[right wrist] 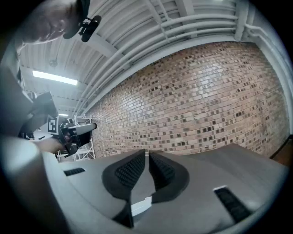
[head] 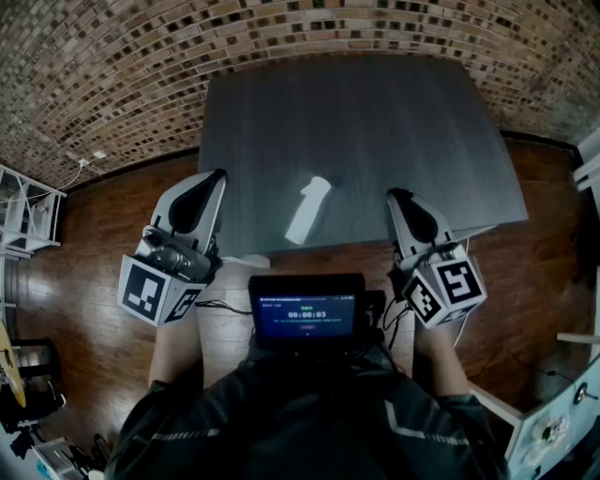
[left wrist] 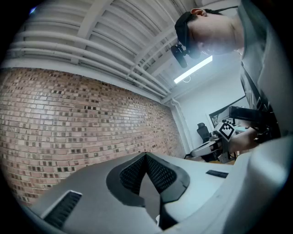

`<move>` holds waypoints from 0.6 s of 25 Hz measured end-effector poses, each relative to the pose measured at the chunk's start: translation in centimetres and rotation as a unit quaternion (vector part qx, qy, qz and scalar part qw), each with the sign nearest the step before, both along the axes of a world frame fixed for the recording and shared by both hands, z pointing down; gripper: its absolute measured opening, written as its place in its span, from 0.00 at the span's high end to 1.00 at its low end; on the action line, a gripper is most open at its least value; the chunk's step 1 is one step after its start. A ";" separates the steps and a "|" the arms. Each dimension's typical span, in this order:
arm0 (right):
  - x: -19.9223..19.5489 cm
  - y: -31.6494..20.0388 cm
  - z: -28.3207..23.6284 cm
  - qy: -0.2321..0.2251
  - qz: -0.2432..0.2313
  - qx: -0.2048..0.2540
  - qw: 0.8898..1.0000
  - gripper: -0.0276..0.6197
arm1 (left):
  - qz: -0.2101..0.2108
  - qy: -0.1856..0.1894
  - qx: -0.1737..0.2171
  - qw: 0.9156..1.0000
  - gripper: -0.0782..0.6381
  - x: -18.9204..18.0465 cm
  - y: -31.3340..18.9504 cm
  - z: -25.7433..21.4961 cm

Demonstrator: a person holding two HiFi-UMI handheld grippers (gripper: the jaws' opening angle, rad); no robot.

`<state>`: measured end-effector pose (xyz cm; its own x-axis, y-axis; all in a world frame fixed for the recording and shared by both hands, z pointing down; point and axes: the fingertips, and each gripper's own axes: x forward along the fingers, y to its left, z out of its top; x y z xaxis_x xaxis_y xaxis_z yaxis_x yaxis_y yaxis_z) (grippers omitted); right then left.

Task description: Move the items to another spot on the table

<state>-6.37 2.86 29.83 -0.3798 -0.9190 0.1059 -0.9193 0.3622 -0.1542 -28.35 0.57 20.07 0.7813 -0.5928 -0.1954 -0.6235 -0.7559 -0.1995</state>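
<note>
Left tongs (left wrist: 146, 156) pinched together, empty, tips at left desk (head: 375, 122) edge. Right tongs (right wrist: 147, 154) closed too, nothing held, tips just over near edge. White item (head: 308, 210), long, tilted, lying on desk between both tongs, close to near edge. Ahead of tips: open dark surface reaching far edge, brick wall (head: 281, 28) beyond. Behind tongs: lit screen (head: 307, 314). Wooden floor (head: 103, 216) outside left tongs.

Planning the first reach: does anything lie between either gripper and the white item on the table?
Nothing visible does. The white item lies alone on the dark table, near its front edge, with only bare tabletop between it and the left gripper and the right gripper. Both are shut and empty.
</note>
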 end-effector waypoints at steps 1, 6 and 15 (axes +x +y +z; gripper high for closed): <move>-1.2 -0.6 0.3 0.001 0.004 -0.003 1.000 0.88 | 0.004 0.000 -0.002 1.000 0.89 -1.1 -0.8 0.2; -6.4 -4.2 1.5 0.001 0.038 -0.014 0.999 0.87 | 0.034 -0.009 -0.007 0.999 0.89 -5.9 -4.8 1.1; -11.9 -7.3 4.7 0.019 0.097 -0.058 0.993 0.67 | 0.102 0.002 0.004 0.995 0.89 -10.1 -9.6 0.9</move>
